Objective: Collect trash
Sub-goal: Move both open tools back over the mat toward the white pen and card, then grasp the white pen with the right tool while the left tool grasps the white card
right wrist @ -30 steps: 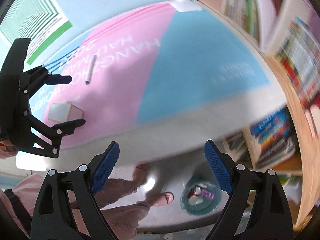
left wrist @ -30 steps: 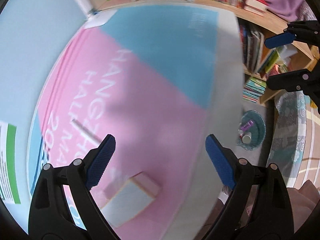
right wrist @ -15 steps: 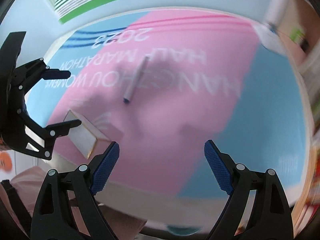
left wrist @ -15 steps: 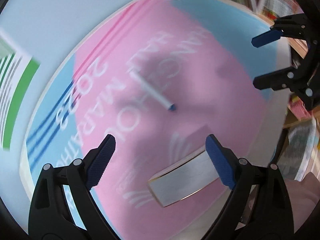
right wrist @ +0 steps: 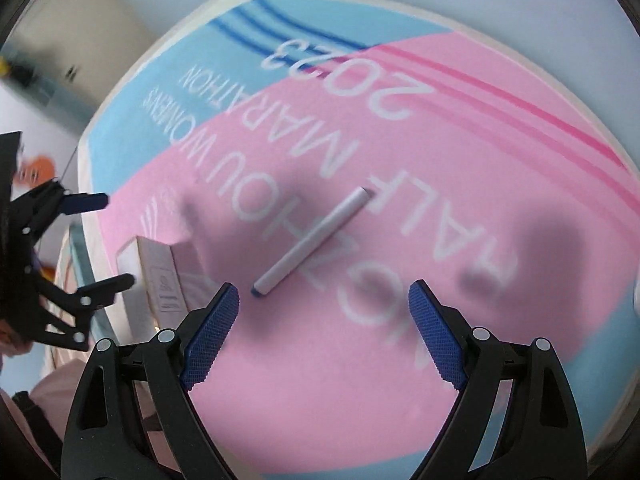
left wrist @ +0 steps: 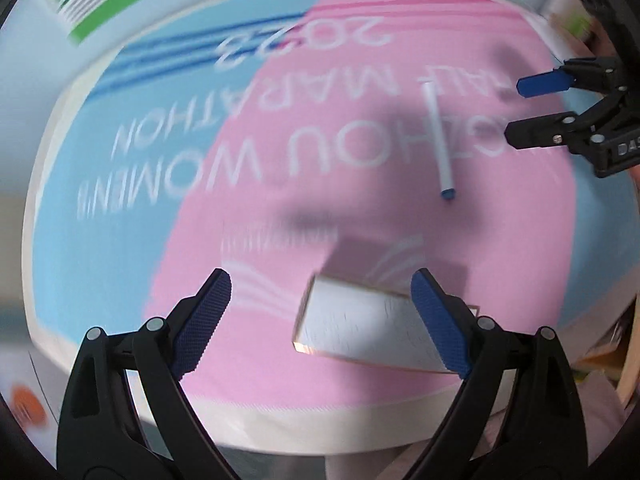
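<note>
Two pieces of trash are now lying under our tools, where a second ago we were looking at bookshelves and the floor. Through the left wrist view, we are hovering the left tool (left wrist: pixel 320 324) over the counter (left wrist: pixel 100 208), draped in a pink and blue printed cloth, and the flat white cardboard box with a tan edge (left wrist: pixel 360 324) is sitting between its spread blue pads, nothing pinched. It has swung in from the edge of the view to a place right under us. Beyond it, the slim white tube with a blue cap (left wrist: pixel 438 136) is lying well apart, near the right tool (left wrist: pixel 532 110).

Through the right wrist view, we are holding the right tool (right wrist: pixel 324 332) with its pads spread wide and empty; the tube (right wrist: pixel 316 240) is resting just ahead of them, slanted across the lettering. The box (right wrist: pixel 160 276) is sitting at the counter's left edge beside the left tool (right wrist: pixel 116 240). We are judging both pickups ready: each tool is lining up over its own item.
</note>
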### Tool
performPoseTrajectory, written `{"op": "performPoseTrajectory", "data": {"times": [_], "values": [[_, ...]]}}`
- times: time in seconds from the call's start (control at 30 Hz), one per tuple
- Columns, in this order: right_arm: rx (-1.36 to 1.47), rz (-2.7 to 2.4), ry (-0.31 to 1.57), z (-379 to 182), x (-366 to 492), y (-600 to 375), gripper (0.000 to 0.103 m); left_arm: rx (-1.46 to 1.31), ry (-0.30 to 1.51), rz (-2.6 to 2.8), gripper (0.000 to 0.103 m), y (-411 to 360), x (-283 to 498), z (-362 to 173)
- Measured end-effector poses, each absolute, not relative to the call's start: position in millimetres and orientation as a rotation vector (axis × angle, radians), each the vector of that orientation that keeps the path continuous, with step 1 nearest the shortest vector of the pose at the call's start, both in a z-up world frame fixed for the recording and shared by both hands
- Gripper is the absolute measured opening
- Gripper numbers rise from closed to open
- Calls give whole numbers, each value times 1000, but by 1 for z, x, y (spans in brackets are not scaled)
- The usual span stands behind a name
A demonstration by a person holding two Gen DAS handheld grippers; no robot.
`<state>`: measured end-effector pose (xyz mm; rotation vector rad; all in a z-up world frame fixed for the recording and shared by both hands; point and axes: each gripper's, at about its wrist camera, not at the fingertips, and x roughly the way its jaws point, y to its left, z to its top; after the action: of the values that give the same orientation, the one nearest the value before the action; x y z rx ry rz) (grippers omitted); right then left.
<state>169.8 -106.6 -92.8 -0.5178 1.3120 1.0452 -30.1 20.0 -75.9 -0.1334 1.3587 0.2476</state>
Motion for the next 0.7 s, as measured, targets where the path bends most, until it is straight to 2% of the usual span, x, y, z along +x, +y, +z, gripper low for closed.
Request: {"op": "performPoseTrajectory", "data": {"times": [0.57, 0.7], "values": [[-727, 1191, 1375, -140, 173, -57, 86, -470, 1402, 410, 91, -1, -47, -102], [-735, 1179, 1395, -150, 177, -48, 87, -458, 1408, 419, 90, 3, -41, -104]]}}
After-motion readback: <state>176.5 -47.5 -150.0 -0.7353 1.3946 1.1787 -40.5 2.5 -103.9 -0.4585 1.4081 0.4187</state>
